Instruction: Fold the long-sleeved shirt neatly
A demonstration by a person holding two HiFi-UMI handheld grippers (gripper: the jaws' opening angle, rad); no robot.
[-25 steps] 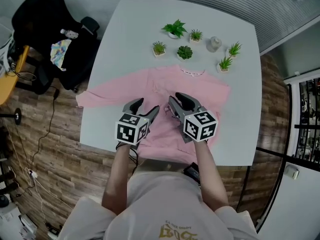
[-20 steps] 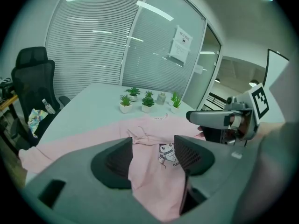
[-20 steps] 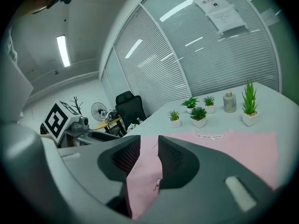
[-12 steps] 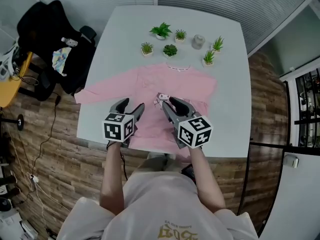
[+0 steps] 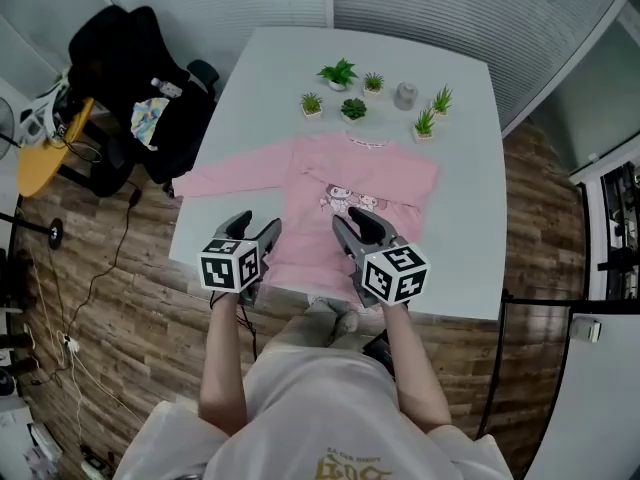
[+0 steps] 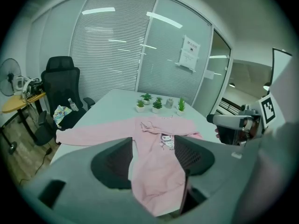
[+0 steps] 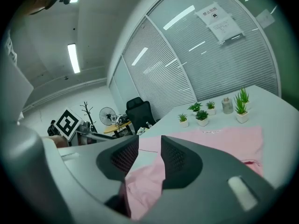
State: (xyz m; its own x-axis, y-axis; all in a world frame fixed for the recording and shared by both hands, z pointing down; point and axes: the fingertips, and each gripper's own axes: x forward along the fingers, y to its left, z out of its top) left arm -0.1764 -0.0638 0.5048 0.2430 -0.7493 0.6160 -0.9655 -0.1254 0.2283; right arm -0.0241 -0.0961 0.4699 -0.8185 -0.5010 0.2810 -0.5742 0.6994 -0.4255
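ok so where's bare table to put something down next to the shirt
Bare table runs between the pink shirt and the right edge, and in the far left corner between the sleeve and the potted plants. The far middle is crowded with plants and a small jar.

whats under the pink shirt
The white table, showing all round the shirt. The tabletop beneath the shirt is covered, so anything lying there can't be seen.

the shirt (image 5: 395,180) lay on the counter (image 5: 470,228), potted plants (image 5: 353,108) behind it, a chair (image 5: 120,68) left of the counter.
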